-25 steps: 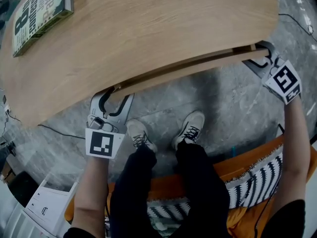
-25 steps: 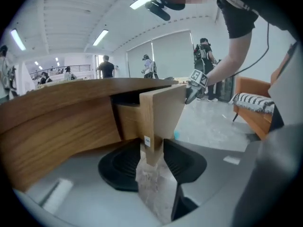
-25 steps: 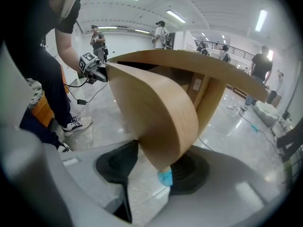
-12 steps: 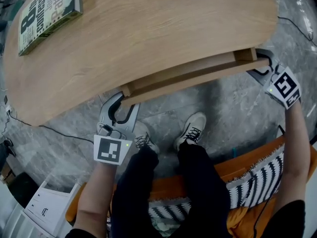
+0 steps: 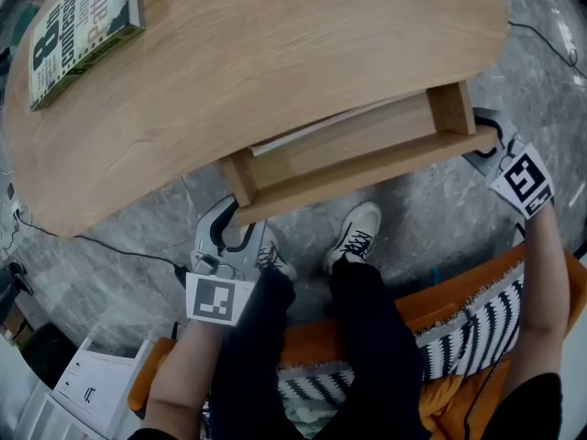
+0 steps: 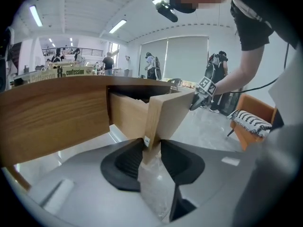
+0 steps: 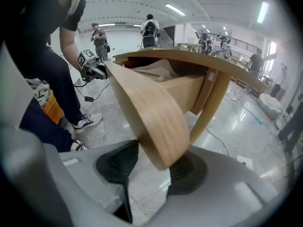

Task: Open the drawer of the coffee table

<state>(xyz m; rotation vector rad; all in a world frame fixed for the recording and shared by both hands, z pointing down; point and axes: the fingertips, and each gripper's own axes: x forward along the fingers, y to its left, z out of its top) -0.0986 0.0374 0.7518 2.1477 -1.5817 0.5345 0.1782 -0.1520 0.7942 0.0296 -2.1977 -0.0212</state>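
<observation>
The wooden coffee table [image 5: 275, 53] has its drawer [image 5: 353, 136] pulled partly out toward the person, with pale paper lying inside. My left gripper [image 5: 231, 223] is shut on the left end of the drawer front [image 5: 367, 170]. In the left gripper view my left gripper [image 6: 151, 152] has both dark pads against that board's [image 6: 170, 115] corner. My right gripper [image 5: 486, 134] holds the right end. In the right gripper view my right gripper [image 7: 158, 162] is shut on the curved drawer front [image 7: 147, 108].
A green book [image 5: 78, 30] lies on the tabletop's far left. The person's shoes [image 5: 353, 236] stand on the grey marble floor under the drawer. An orange seat with a striped cushion [image 5: 463, 337] is behind the legs. A black cable [image 5: 119, 250] and a white box [image 5: 87, 383] lie at left.
The drawer has slid out from under the tabletop toward the person. Both grippers have moved back with its front, and the drawer's side walls and inside now show.
</observation>
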